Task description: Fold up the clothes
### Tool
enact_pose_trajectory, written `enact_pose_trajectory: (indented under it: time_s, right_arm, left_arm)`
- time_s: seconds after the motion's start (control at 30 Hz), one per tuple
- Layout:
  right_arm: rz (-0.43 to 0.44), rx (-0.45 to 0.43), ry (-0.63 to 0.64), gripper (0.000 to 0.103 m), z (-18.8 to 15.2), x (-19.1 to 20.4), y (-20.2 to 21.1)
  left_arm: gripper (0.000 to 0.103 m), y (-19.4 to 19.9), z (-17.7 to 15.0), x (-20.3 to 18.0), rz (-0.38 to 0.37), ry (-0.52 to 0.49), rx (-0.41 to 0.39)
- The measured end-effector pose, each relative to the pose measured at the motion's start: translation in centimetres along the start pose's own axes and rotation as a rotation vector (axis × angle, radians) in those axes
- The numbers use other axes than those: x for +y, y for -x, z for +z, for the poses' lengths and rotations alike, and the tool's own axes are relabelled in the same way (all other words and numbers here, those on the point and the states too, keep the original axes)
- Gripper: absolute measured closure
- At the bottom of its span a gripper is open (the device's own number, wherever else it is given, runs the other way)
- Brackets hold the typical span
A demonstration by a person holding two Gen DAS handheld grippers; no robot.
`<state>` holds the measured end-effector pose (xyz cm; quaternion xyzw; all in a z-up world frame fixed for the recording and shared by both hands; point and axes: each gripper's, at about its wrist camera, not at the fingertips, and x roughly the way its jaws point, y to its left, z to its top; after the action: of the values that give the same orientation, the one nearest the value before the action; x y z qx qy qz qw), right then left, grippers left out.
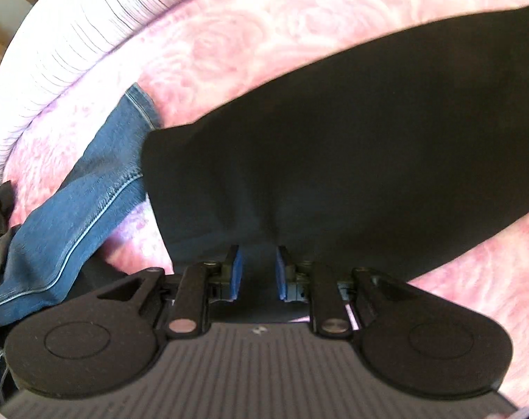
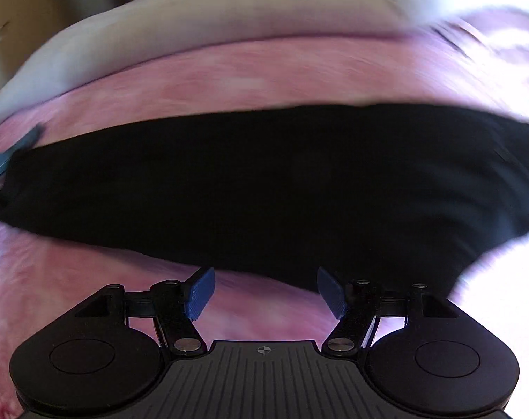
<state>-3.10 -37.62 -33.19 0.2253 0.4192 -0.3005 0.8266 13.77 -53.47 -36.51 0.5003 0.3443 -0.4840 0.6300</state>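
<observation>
A black garment (image 1: pixel 351 146) lies spread on a pink rose-patterned bedspread (image 1: pixel 264 28). My left gripper (image 1: pixel 259 272) is at its near edge; the blue pads (image 1: pixel 236 272) stand a narrow gap apart with black cloth between them, and I cannot tell whether they pinch it. In the right wrist view the same black garment (image 2: pixel 264 181) stretches across the frame, blurred. My right gripper (image 2: pixel 266 291) is open and empty, its pads (image 2: pixel 200 293) wide apart just short of the garment's near edge, over the bedspread (image 2: pixel 250 70).
Blue jeans (image 1: pixel 76 209) lie to the left of the black garment, one leg running under it. More dark clothing (image 1: pixel 1 202) is at the far left. A white striped cover (image 1: pixel 62 56) borders the bedspread at the back.
</observation>
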Motion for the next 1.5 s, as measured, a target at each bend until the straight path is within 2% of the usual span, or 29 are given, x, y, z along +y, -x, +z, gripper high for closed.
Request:
enact_pose_trajectory:
  time_s: [0.13,0.17,0.2,0.3,0.4,0.47,0.57,0.7,0.77,0.93,0.97,1.0,1.03,1.07,1.1,1.17,1.27,1.37,1.5]
  right_arm:
    - [0.030,-0.023,0.103,0.034,2.4,6.4,-1.8]
    - [0.030,-0.032,0.130,0.034,2.1,8.4,-1.9]
    - [0.028,-0.041,0.162,0.034,2.4,10.6,-2.3]
    - [0.032,-0.060,0.282,0.034,2.3,17.4,-3.1]
    - [0.086,-0.069,0.454,0.034,0.7,25.2,-4.4]
    - [0.131,-0.076,0.583,0.034,0.3,30.5,-6.8]
    - [0.190,-0.094,0.798,0.034,-1.2,37.9,-9.9]
    - [0.188,-0.099,1.011,0.034,-2.9,43.8,-13.4]
    - [0.172,-0.102,1.070,0.035,-2.8,44.7,-15.3]
    - [0.152,-0.197,1.245,0.035,-2.9,46.9,-17.7]
    - [0.145,-0.202,1.247,0.037,-2.7,47.1,-18.1]
    - [0.137,-0.207,1.250,0.043,-2.4,47.3,-18.4]
    - [0.131,-0.212,1.253,0.055,-2.1,47.5,-18.7]
    - [0.129,-0.211,1.261,0.062,-2.1,47.5,-18.7]
    - [0.128,-0.210,1.268,0.088,-2.1,47.5,-18.6]
    - [0.144,-0.212,1.235,0.092,-1.3,47.4,-18.5]
    - [0.188,-0.238,1.084,0.094,1.2,46.1,-16.7]
    - [0.241,-0.275,0.858,0.094,4.7,43.0,-13.3]
    - [0.307,-0.355,0.415,0.094,10.2,34.7,-8.1]
  left_arm:
    - [0.082,-2.5,-0.5,2.5,-0.060,-0.006,-0.033]
    - [0.079,-2.9,-0.9,3.6,-0.079,0.005,-0.049]
    - [0.070,-3.4,-1.3,4.6,-0.097,0.015,-0.064]
    - [0.077,-2.9,-1.7,7.8,-0.111,0.084,-0.113]
    - [0.077,-0.9,-2.8,10.8,-0.125,0.190,-0.191]
    - [0.077,0.5,-4.0,12.0,-0.118,0.244,-0.221]
    - [0.077,1.4,-6.2,12.4,-0.102,0.245,-0.216]
    - [0.077,2.0,-9.2,11.9,-0.070,0.163,-0.204]
    - [0.076,2.2,-10.5,11.6,-0.057,0.125,-0.213]
    - [0.074,3.4,-12.0,10.8,-0.050,0.072,-0.248]
    - [0.074,3.4,-12.1,10.8,-0.052,0.070,-0.247]
    - [0.074,3.4,-12.2,10.8,-0.053,0.069,-0.245]
    - [0.074,3.4,-12.3,10.8,-0.054,0.068,-0.243]
    - [0.074,3.3,-12.3,10.6,-0.060,0.065,-0.243]
    - [0.074,3.3,-12.3,10.5,-0.065,0.062,-0.243]
    - [0.074,3.2,-12.3,10.3,-0.076,0.057,-0.243]
    - [0.073,3.1,-11.8,9.0,-0.079,0.018,-0.245]
    - [0.073,3.5,-10.5,6.9,-0.092,-0.031,-0.257]
    - [0.072,5.0,-8.0,2.6,-0.091,-0.118,-0.299]
